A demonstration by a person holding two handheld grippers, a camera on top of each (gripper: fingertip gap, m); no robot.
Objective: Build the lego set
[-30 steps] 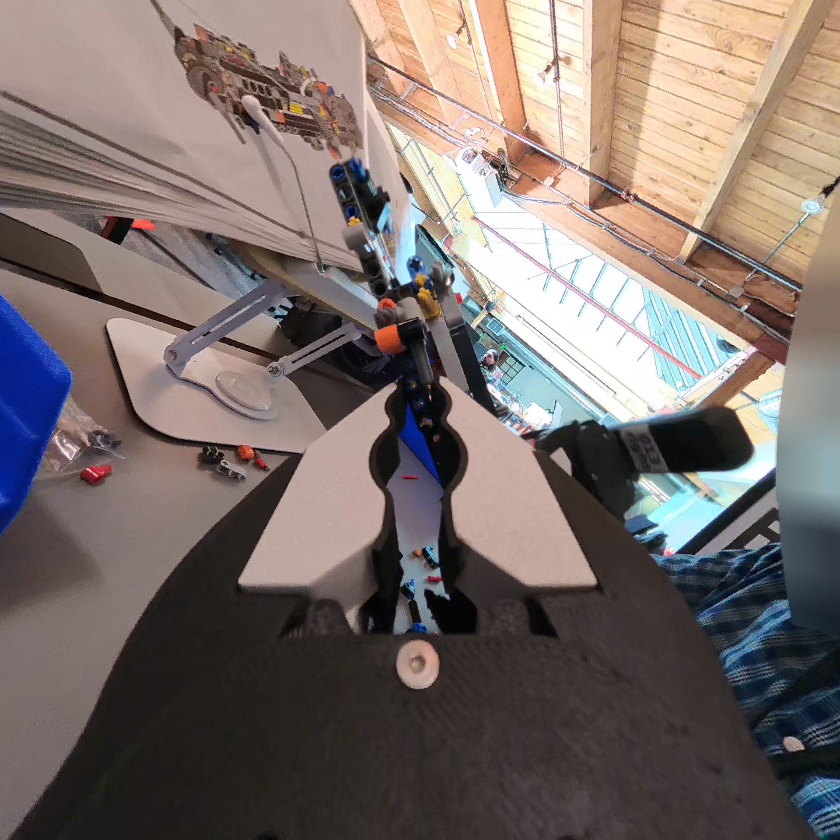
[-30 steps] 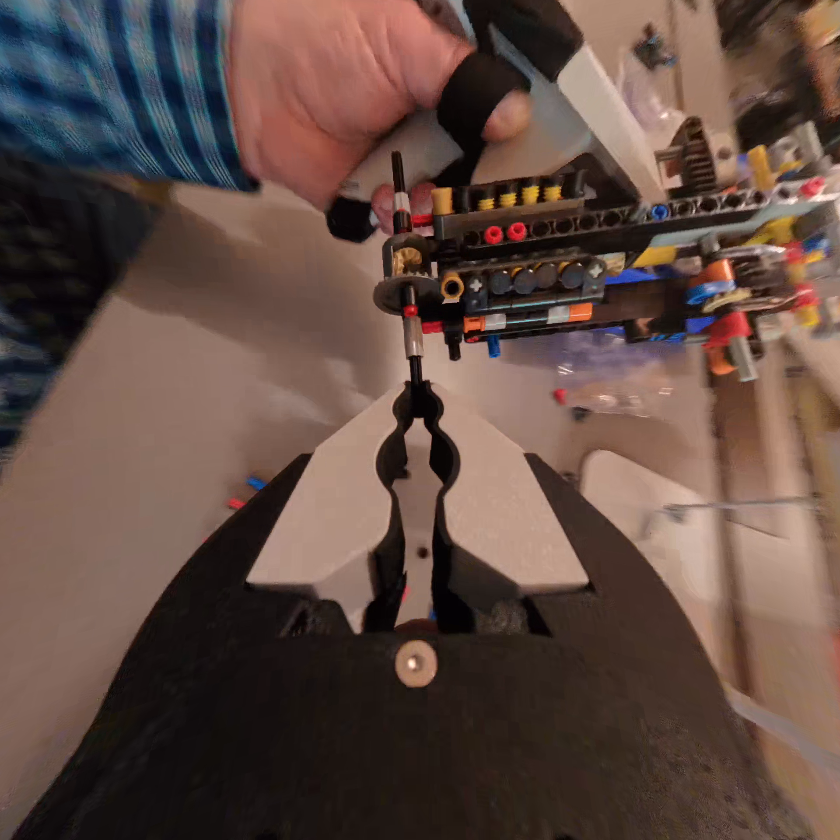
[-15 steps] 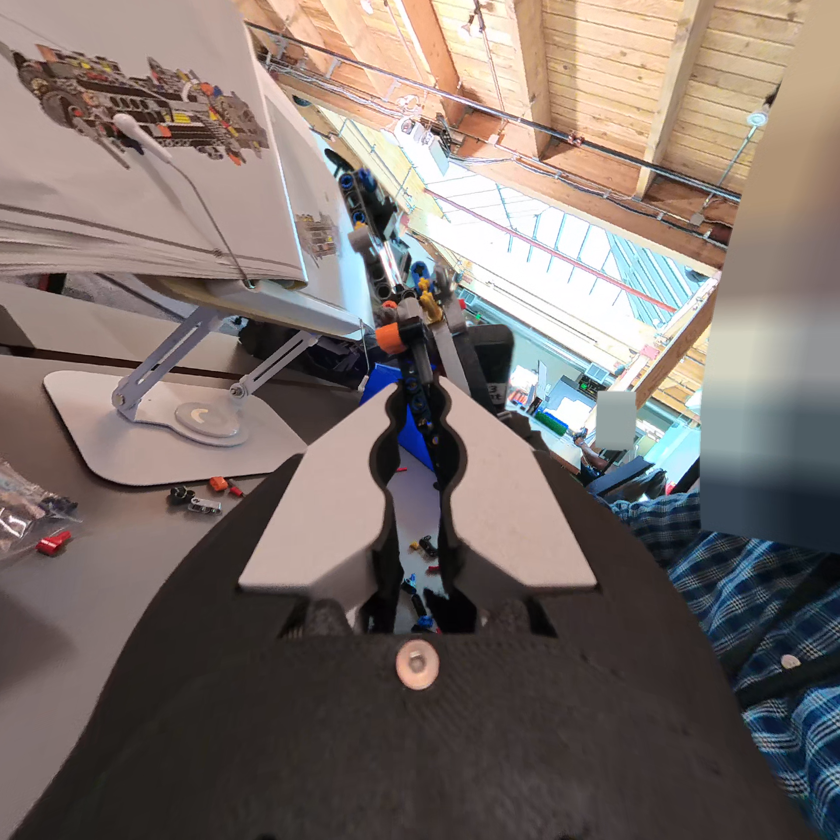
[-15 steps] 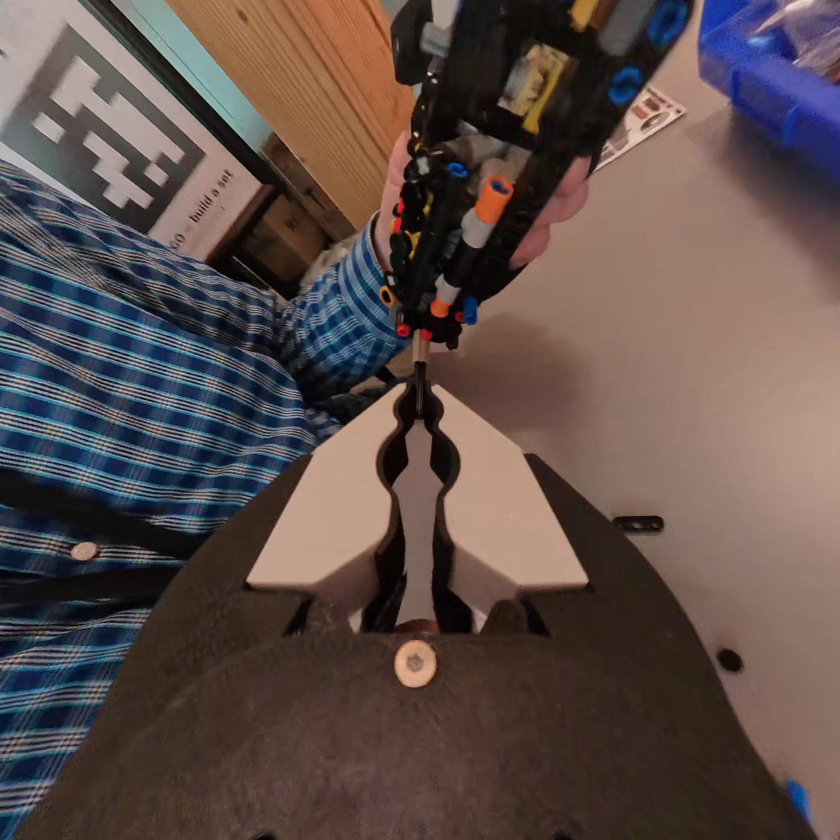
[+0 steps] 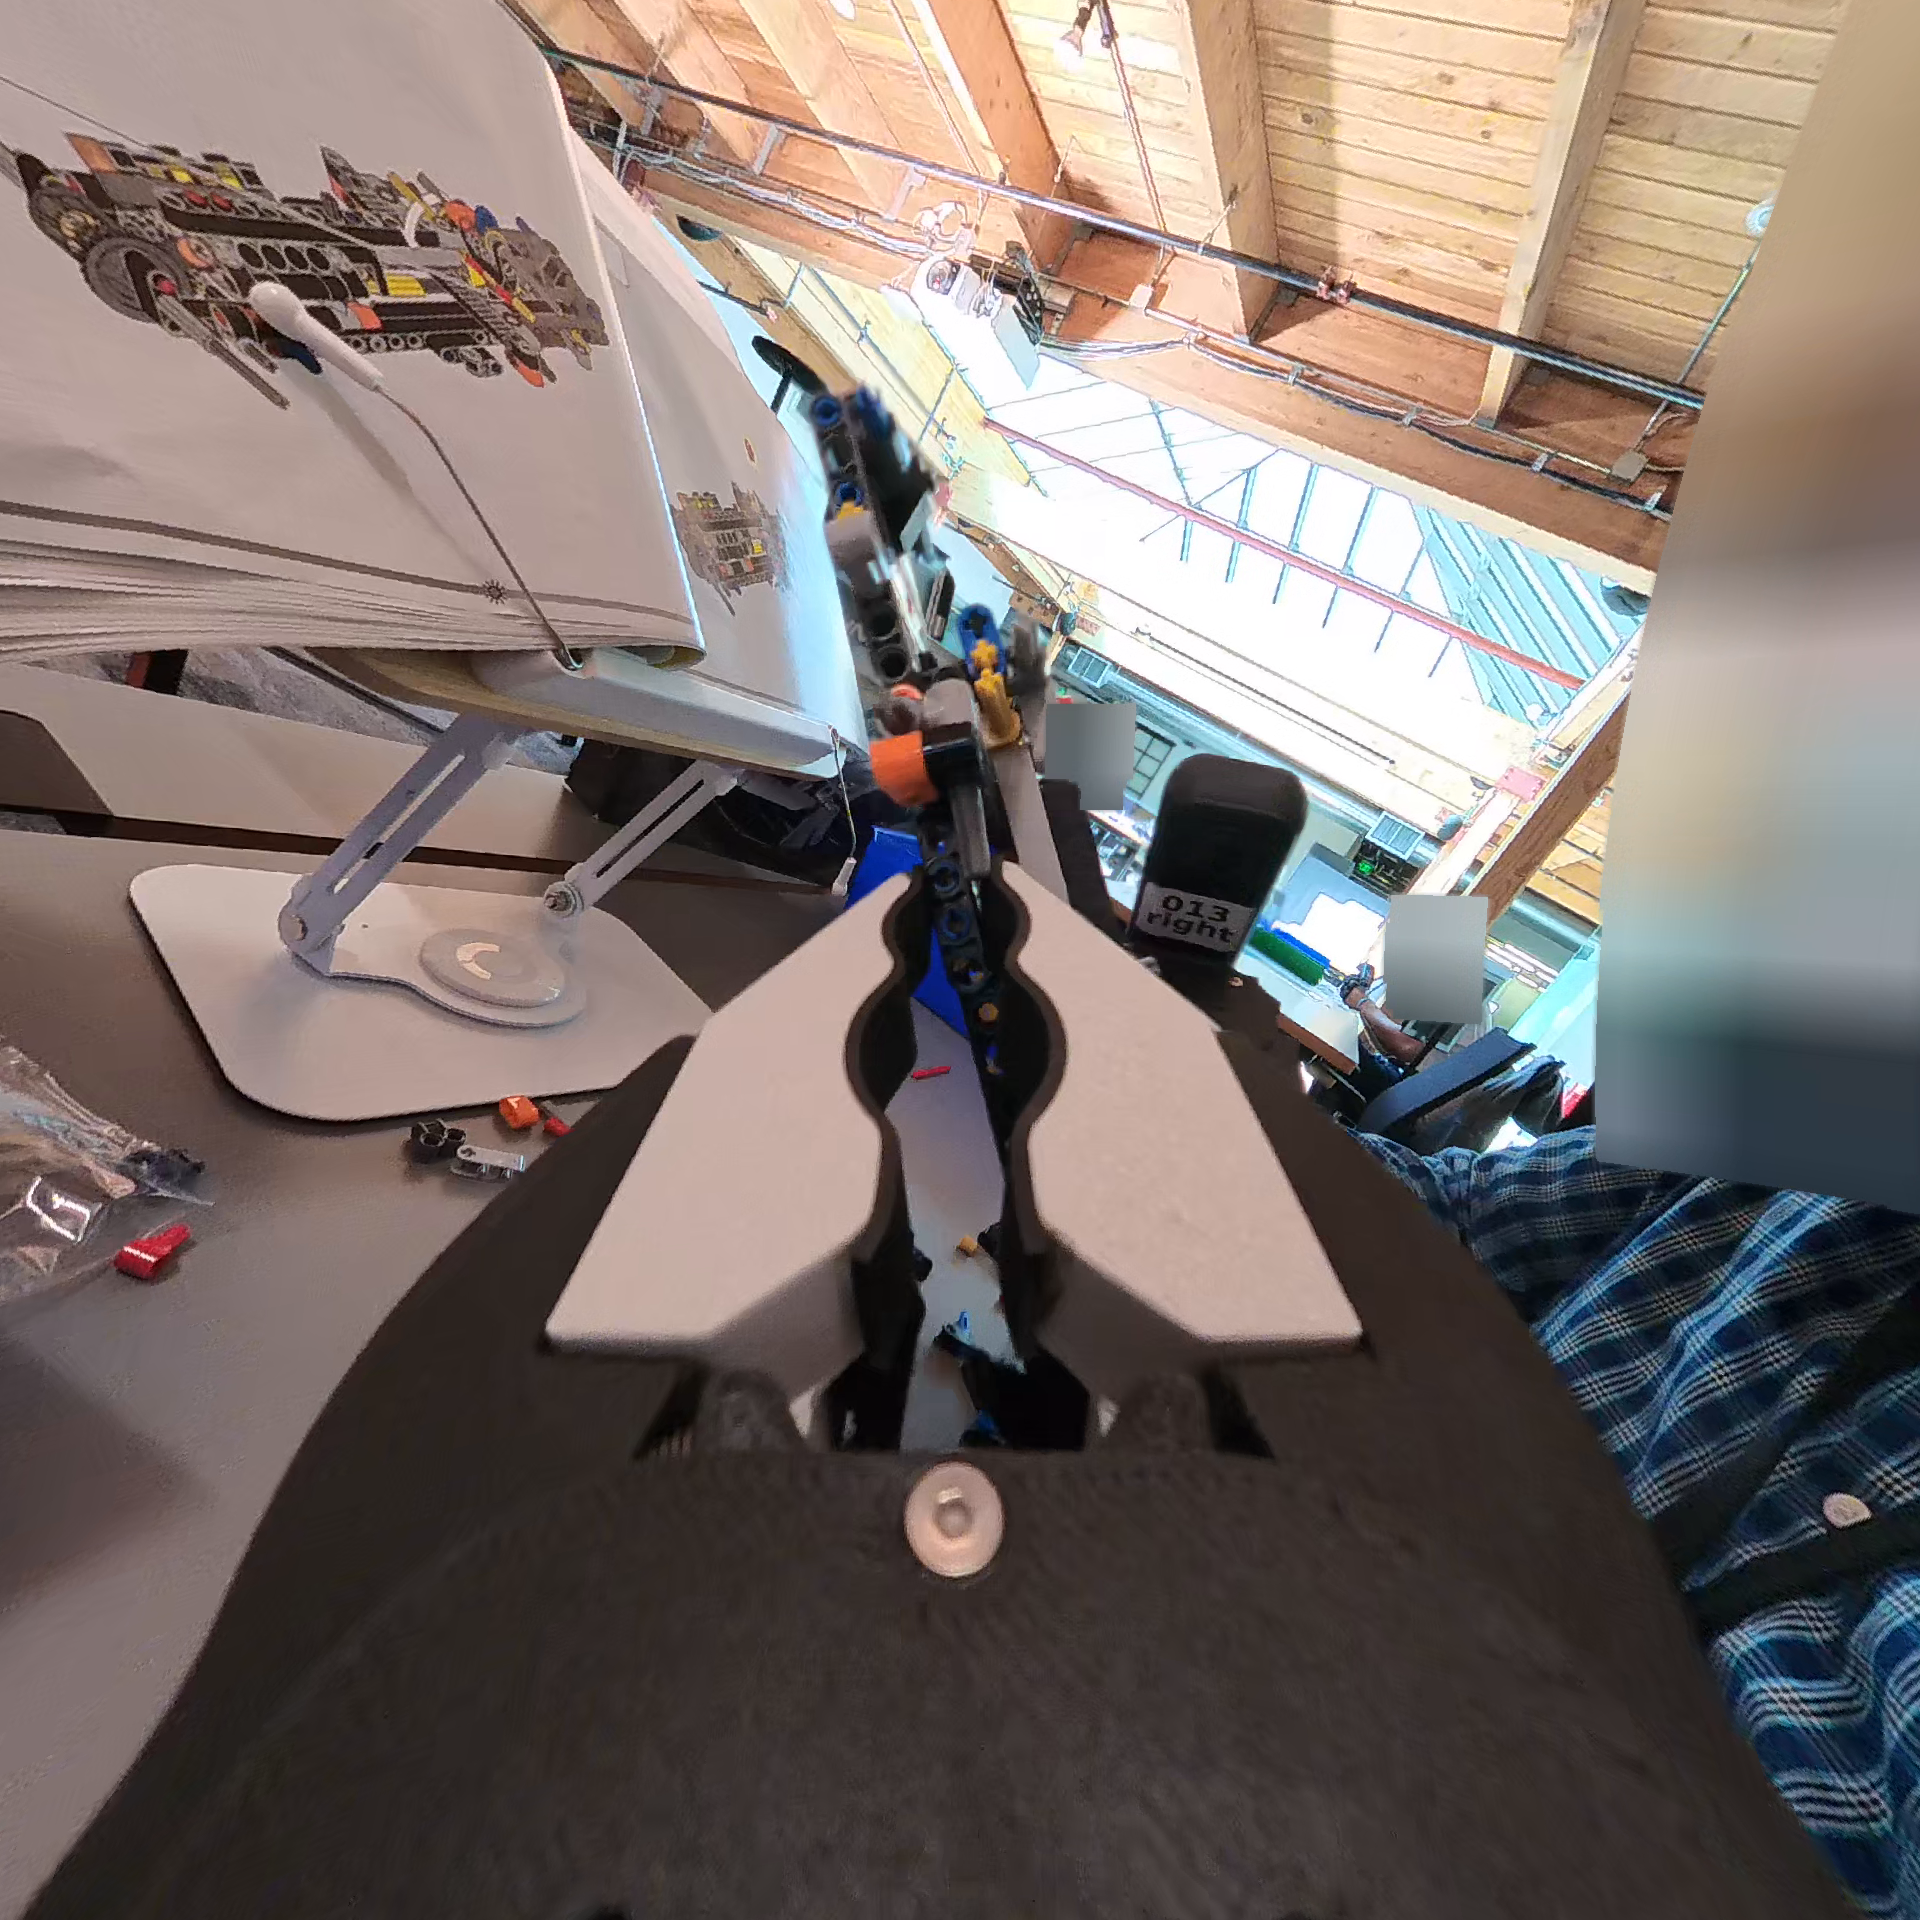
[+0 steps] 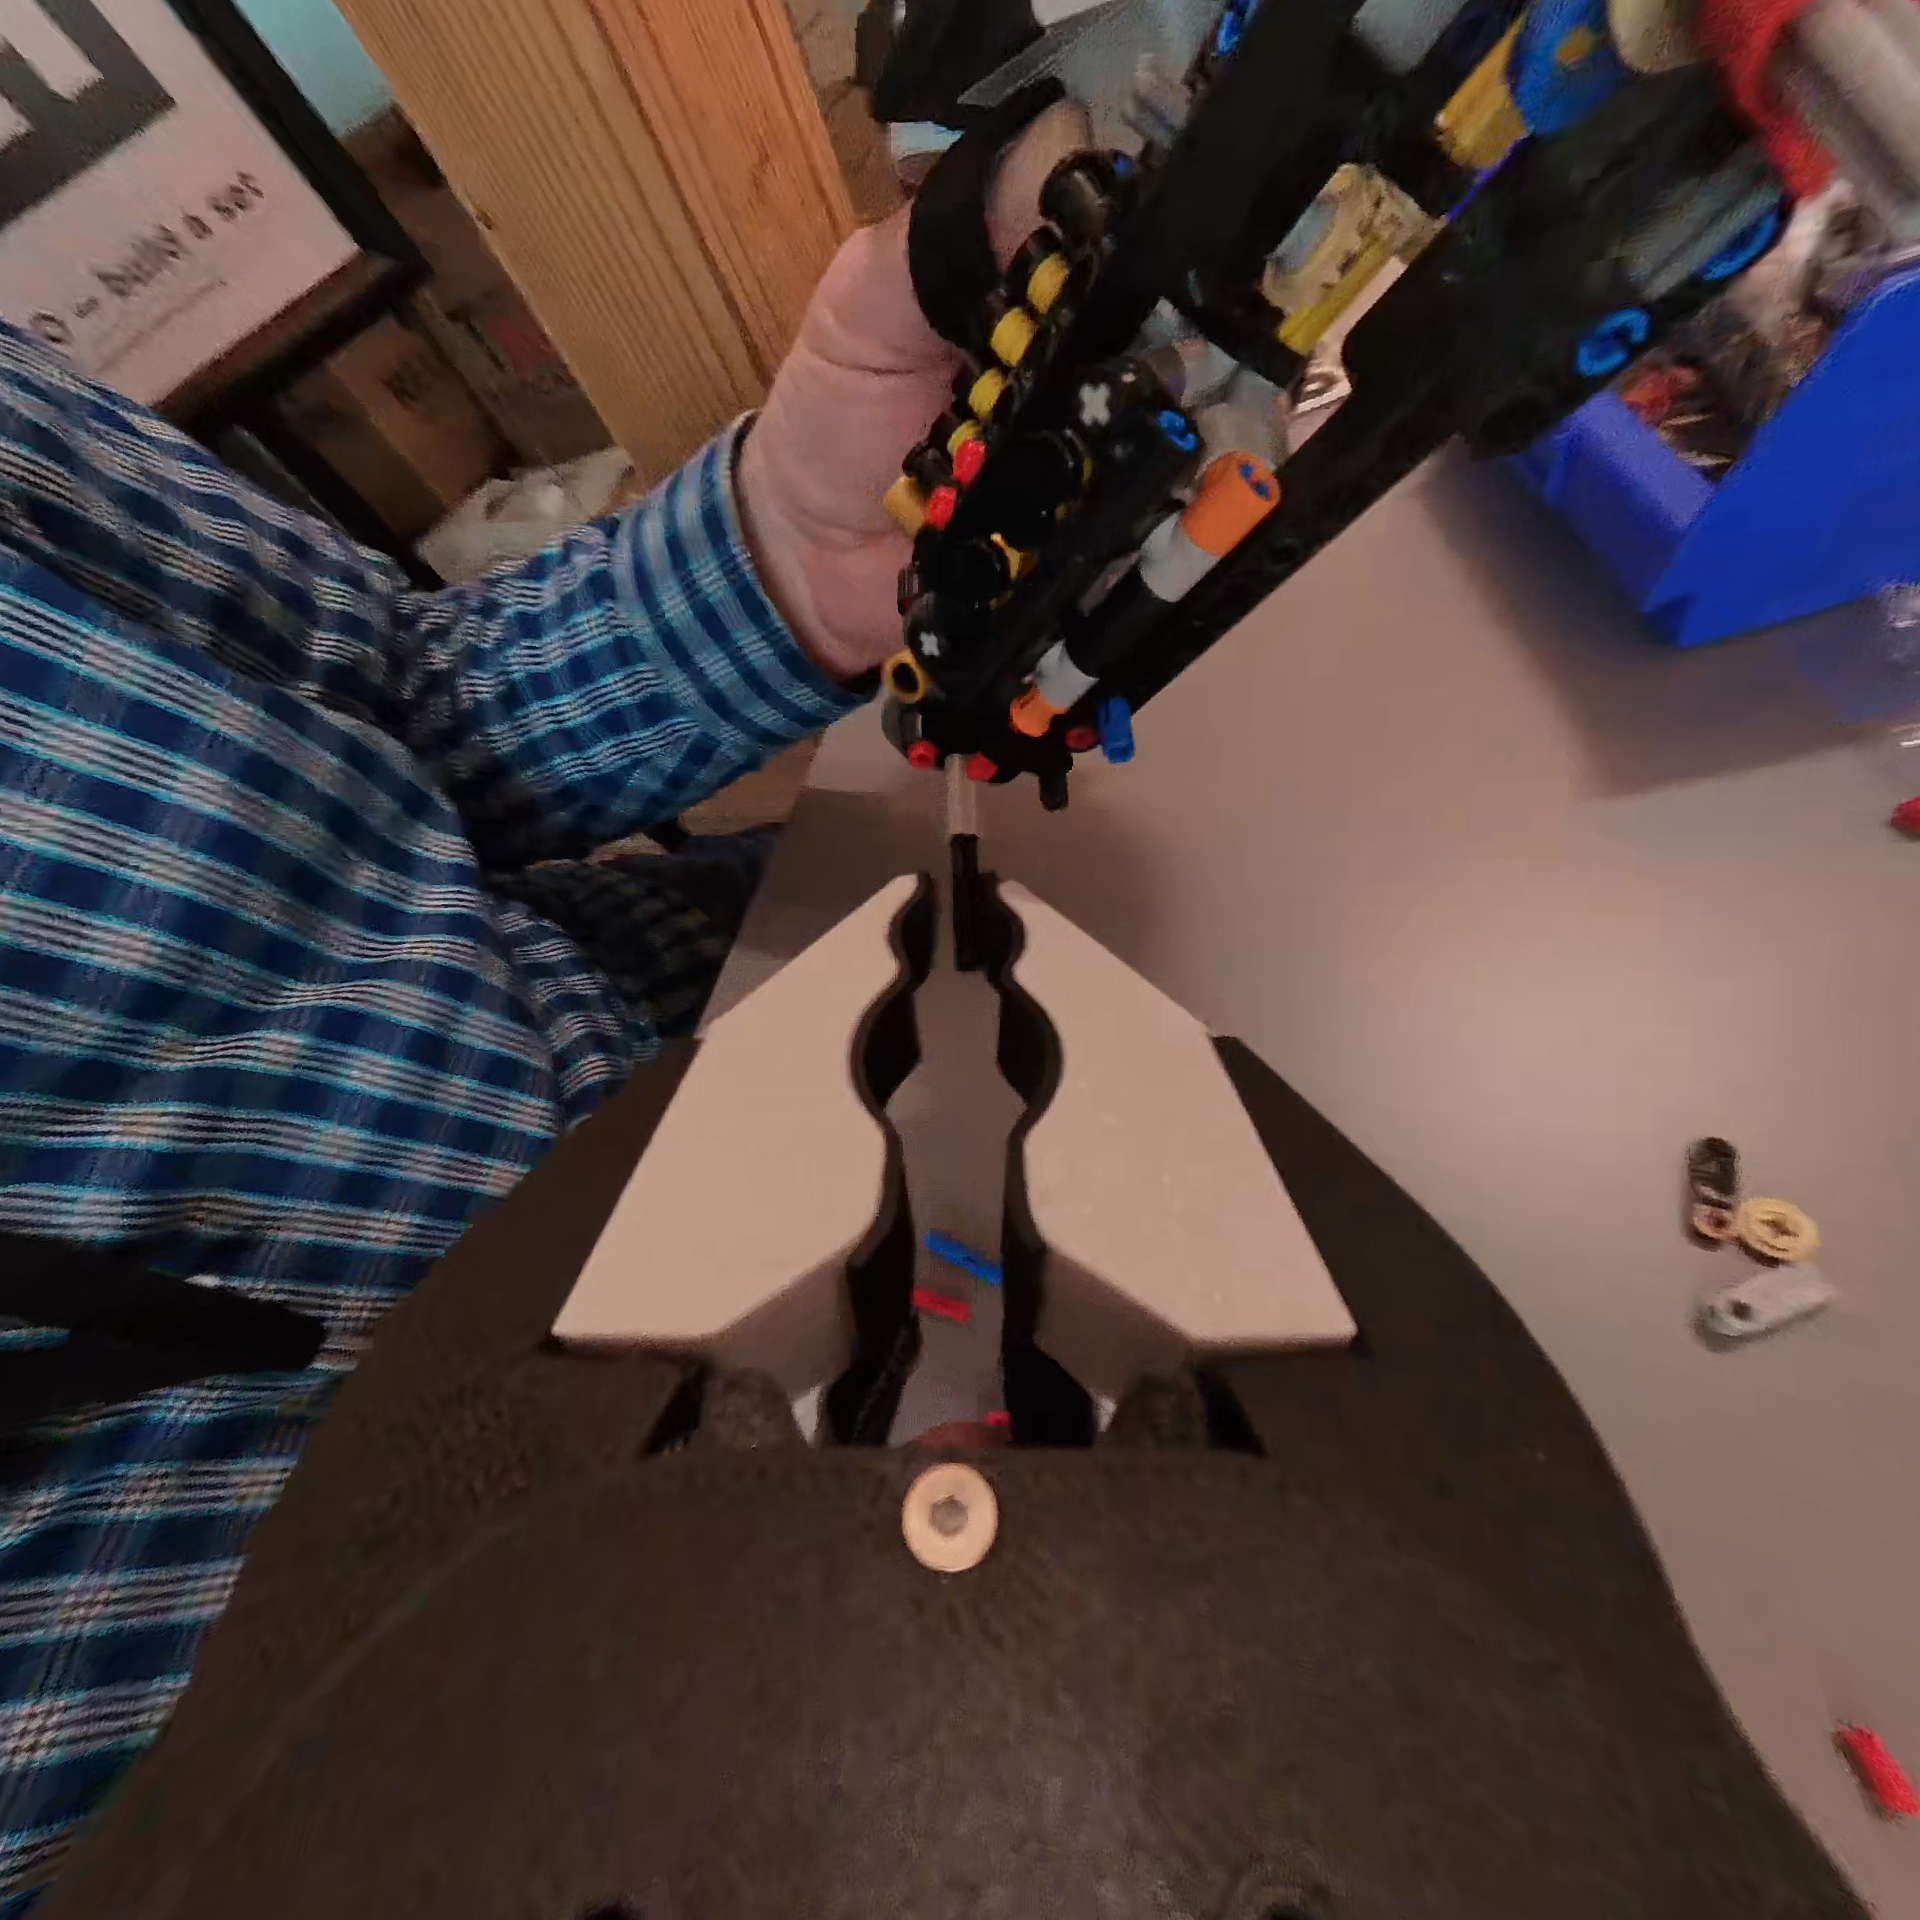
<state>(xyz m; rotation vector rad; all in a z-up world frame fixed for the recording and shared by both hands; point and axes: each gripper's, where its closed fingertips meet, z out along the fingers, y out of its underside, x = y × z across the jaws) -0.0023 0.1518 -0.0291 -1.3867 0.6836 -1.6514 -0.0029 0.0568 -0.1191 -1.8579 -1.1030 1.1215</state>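
Steadying long black multicoloured Lego chassis [image 5: 951, 790] aloft, left gripper [image 5: 961, 940] clamped on its beam; right gripper [image 6: 961, 914] pinching thin black axle [image 6: 963, 894] closed, likely for seating.

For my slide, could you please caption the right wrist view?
Right gripper pinching a black axle that sticks out of the lego model held up above the grey table.

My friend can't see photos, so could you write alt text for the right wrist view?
A gripper pinches a thin black rod sticking out of a long toy-brick model that a hand in a blue checked sleeve holds. Loose pieces lie on the grey table.
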